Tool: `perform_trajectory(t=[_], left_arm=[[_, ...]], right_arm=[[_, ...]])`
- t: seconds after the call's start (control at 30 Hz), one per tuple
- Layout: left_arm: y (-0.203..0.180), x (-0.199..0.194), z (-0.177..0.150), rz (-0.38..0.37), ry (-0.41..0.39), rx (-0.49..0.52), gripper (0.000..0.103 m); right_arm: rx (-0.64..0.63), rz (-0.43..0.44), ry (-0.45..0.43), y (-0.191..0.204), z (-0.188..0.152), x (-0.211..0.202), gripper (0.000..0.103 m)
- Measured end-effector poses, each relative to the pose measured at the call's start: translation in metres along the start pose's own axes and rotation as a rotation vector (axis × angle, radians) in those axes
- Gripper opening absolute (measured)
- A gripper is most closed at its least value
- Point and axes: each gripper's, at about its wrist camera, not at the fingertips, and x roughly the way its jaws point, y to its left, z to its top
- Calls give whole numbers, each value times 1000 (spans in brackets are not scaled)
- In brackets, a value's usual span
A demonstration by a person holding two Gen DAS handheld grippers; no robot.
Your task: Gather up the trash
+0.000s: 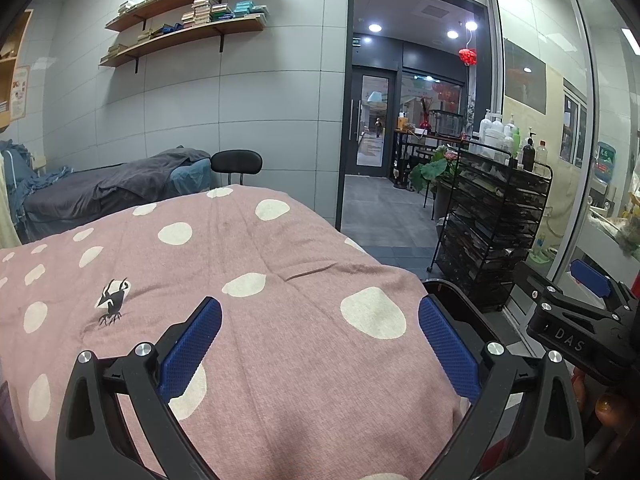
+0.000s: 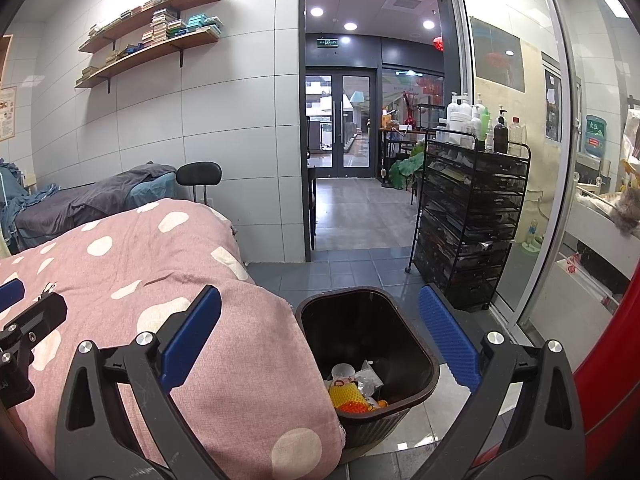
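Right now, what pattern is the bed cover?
The bed cover is dusty pink with cream spots, clearest in the left wrist view.

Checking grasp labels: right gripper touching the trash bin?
Apart. Right wrist view: right gripper fingers spread open above the trash bin, nothing held.
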Motion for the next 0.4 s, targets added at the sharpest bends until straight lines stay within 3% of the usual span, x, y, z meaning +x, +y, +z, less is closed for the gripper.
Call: perform_trajectory(t=[0.4], left_arm=[[-9, -1, -2, -5, 8, -1, 97]], right_arm=[[0, 1, 3, 1, -1, 0, 97]])
